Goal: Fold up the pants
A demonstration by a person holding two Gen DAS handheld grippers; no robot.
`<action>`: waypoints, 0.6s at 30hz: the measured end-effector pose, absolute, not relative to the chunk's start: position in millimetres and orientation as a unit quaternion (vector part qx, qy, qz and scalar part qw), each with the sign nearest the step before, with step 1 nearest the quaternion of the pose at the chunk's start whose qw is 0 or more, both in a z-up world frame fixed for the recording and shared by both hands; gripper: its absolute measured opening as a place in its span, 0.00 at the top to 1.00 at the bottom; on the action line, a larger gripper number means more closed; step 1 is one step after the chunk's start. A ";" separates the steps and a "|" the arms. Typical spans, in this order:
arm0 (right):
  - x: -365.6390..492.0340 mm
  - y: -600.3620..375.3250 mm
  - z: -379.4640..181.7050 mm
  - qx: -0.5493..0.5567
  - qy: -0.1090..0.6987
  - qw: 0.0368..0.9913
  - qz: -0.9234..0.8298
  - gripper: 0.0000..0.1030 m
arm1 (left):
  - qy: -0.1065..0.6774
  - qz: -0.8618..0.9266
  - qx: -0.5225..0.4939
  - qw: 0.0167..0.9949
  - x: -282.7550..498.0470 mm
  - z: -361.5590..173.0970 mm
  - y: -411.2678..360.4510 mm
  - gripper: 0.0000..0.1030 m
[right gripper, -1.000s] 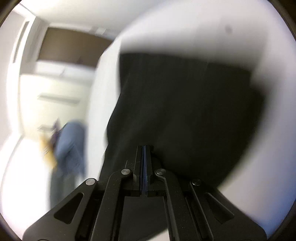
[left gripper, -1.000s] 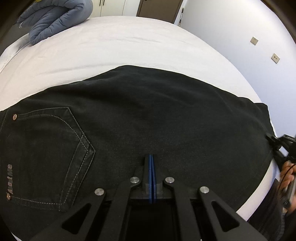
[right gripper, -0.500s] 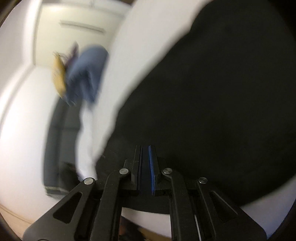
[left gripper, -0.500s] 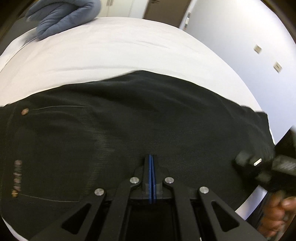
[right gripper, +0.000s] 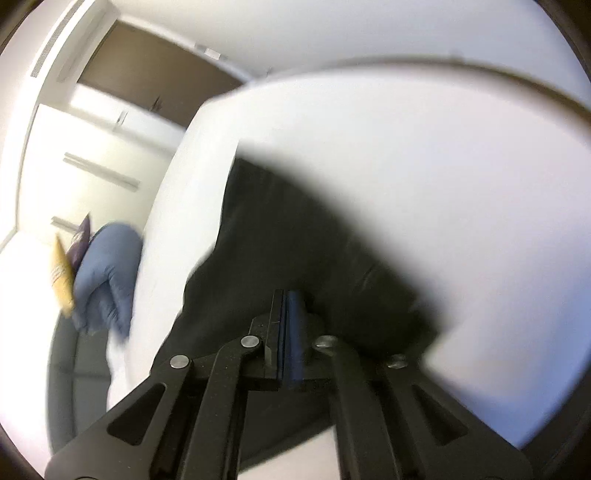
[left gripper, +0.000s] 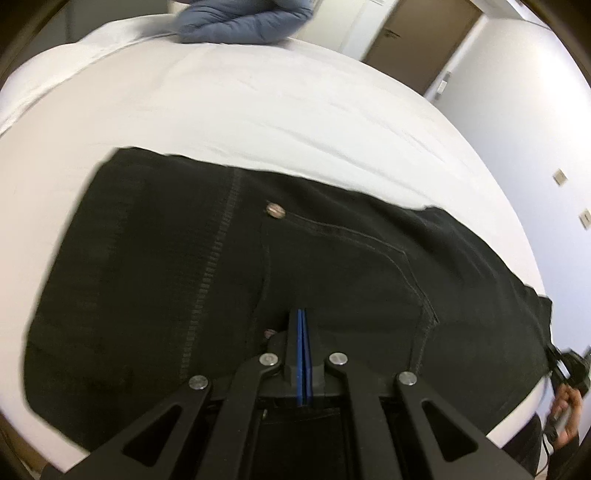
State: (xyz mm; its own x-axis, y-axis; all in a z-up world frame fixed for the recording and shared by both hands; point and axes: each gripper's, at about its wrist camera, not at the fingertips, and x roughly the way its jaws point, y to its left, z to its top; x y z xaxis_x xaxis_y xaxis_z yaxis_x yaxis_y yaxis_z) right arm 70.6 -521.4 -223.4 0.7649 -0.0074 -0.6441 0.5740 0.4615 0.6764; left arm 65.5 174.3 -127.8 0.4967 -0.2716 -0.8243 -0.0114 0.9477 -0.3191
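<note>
My left wrist camera sits just behind my left jaws and looks steeply down along them, close over the black jeans (left gripper: pixel 332 266) spread on the white bed (left gripper: pixel 258 103), with the blue quilted bundle (left gripper: pixel 240 18) at the bed's far edge and a brown door (left gripper: pixel 424 33) beyond. My right wrist camera looks along my right jaws from the bed's side, tilted and blurred, closer to the cloth. Both views share the jeans, the bed, the blue bundle and the door.
</note>
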 end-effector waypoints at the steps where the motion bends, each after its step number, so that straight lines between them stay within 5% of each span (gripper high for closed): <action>1: 62.7 -527.0 -222.4 0.485 0.286 0.806 -0.182 0.87 | 0.492 -0.073 -0.149 0.855 63.5 -121.8 173.5 0.89; 2: 58.5 -525.0 -210.7 0.478 0.280 0.813 -0.176 0.81 | 0.487 -0.077 -0.152 0.857 61.5 -116.3 169.8 0.79; 4: 59.1 -509.2 -195.7 0.467 0.273 0.828 -0.147 0.31 | 0.473 -0.095 -0.150 0.863 56.5 -104.4 151.0 0.67; 5: 62.2 -493.1 -189.3 0.464 0.262 0.837 -0.122 0.24 | 0.470 -0.112 -0.146 0.863 54.6 -99.9 135.8 0.56; 9: 97.5 -423.3 -191.9 0.502 0.274 0.820 0.015 0.22 | 0.464 -0.193 -0.137 0.854 51.0 -95.3 65.9 0.30; 12: 118.4 -393.9 -225.1 0.526 0.321 0.787 0.046 0.22 | 0.485 -0.211 -0.115 0.841 55.7 -109.6 28.5 0.28; 14: 121.1 -398.9 -249.8 0.533 0.343 0.773 0.023 0.30 | 0.512 -0.205 -0.109 0.827 61.9 -126.3 16.7 0.28; 16: 113.4 -407.4 -261.4 0.557 0.331 0.762 0.024 0.48 | 0.508 -0.198 -0.091 0.833 61.1 -130.6 11.2 0.27; 18: 93.8 -437.0 -258.4 0.552 0.314 0.773 -0.011 0.49 | 0.510 -0.198 -0.064 0.835 57.8 -131.1 1.2 0.27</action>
State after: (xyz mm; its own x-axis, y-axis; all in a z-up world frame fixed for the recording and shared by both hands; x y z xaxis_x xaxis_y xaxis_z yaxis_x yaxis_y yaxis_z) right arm 93.8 -437.0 -258.4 0.8032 0.3293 -0.4964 0.3629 0.3904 0.8461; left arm 57.8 1.2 -131.1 0.4011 -0.3958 -0.8261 0.2647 0.9134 -0.3092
